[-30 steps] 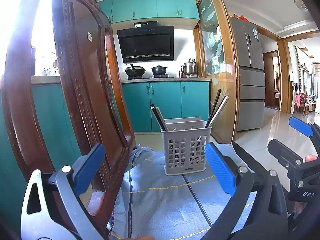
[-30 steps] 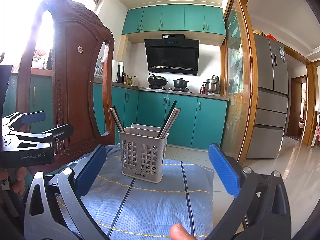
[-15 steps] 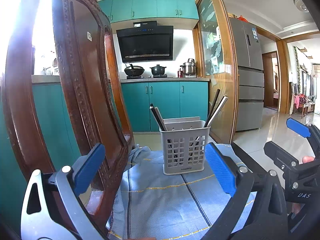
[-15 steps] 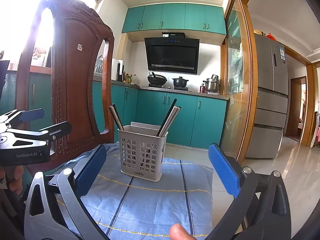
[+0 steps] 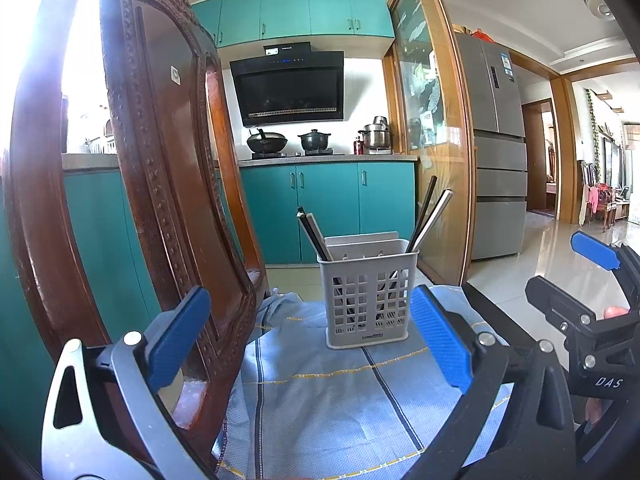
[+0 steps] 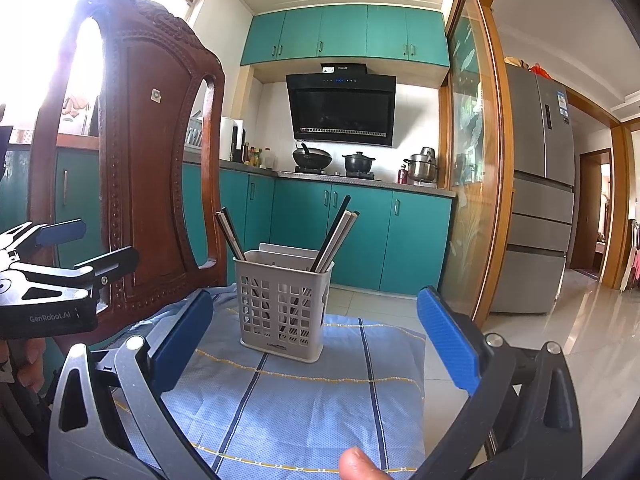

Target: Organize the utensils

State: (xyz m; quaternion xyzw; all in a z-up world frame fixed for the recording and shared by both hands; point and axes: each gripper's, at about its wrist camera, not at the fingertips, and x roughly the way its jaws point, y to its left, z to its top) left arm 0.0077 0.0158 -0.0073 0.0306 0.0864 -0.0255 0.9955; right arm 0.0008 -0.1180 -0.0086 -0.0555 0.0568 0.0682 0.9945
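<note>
A grey plastic utensil basket [image 5: 369,295] stands upright on a blue striped cloth [image 5: 340,392]; it also shows in the right wrist view [image 6: 282,305]. Chopsticks lean out of it at the left [image 5: 312,232] and at the right [image 5: 430,214]. My left gripper [image 5: 310,340] is open and empty, a short way in front of the basket. My right gripper [image 6: 314,340] is open and empty, also in front of the basket. Each gripper shows at the edge of the other's view.
A carved wooden chair back [image 5: 160,184] rises close on the left, beside the cloth. The cloth's right edge [image 6: 420,360] drops to a tiled floor. Teal kitchen cabinets [image 6: 340,232], a glass door frame [image 6: 480,160] and a fridge [image 6: 536,200] stand behind.
Both grippers have drifted slightly; the basket sits a little lower in the left view. Nothing was taken hold of or let go.
</note>
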